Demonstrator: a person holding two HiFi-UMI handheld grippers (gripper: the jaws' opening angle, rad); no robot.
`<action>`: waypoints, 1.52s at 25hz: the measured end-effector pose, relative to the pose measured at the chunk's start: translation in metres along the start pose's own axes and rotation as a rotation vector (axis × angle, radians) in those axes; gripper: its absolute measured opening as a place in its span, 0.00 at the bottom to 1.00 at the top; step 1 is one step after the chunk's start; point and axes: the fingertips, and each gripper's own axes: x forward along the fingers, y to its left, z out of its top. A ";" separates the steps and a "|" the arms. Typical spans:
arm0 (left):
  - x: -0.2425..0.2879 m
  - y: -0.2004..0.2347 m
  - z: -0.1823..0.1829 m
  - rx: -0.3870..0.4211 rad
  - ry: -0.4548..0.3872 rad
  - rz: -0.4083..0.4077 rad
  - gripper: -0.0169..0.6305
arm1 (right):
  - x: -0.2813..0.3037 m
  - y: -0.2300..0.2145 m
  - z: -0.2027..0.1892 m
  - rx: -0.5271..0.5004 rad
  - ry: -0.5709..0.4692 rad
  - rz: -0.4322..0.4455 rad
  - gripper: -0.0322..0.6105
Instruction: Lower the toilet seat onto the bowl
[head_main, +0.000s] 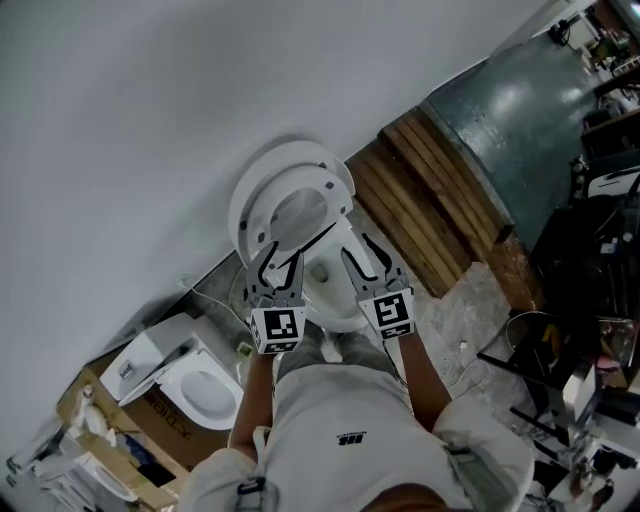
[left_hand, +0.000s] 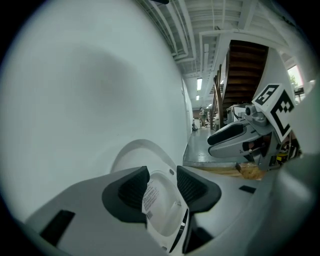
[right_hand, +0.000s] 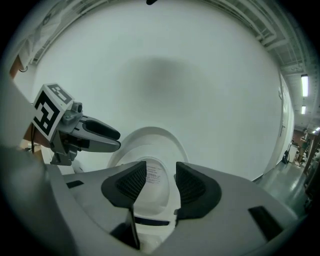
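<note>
The toilet seat (head_main: 335, 200) stands raised, almost upright against the lid (head_main: 300, 150), which leans on the white wall (head_main: 150, 120). The bowl (head_main: 340, 315) below it is uncovered.

Both grippers are held low in front of the bowl, pointing at the raised seat. The left gripper (head_main: 280, 268) has its fingers a narrow gap apart. Its own view shows the seat's stickered face (left_hand: 150, 197) in that gap, but the pads do not seem to press on it. The right gripper (head_main: 360, 248) is also narrowly parted and holds nothing; in its view the seat (right_hand: 155, 187) lies beyond the fingertips.

The seat looks like a stiff, glossy plastic ring, fairly light and hinged at the back of the bowl. It should swing as one rigid piece without bending. The smooth surface will probably be slippery under the ribbed pads.

The best hold is likely the free upper rim, farthest from the hinge. The ring is thin enough there for narrow fingers, and the lid can be left behind. Once the seat tips past upright its own weight should pull it down. A firm hold would let it descend slowly and not slam onto the bowl.
</note>
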 end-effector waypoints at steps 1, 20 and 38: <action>0.005 0.003 -0.002 -0.002 0.006 0.006 0.34 | 0.007 -0.002 0.000 -0.006 0.003 0.005 0.34; 0.068 0.039 -0.039 -0.054 0.141 0.209 0.49 | 0.110 -0.020 -0.008 -0.169 0.020 0.256 0.37; 0.108 0.067 -0.071 -0.120 0.229 0.348 0.58 | 0.191 -0.014 -0.018 -0.307 0.022 0.411 0.54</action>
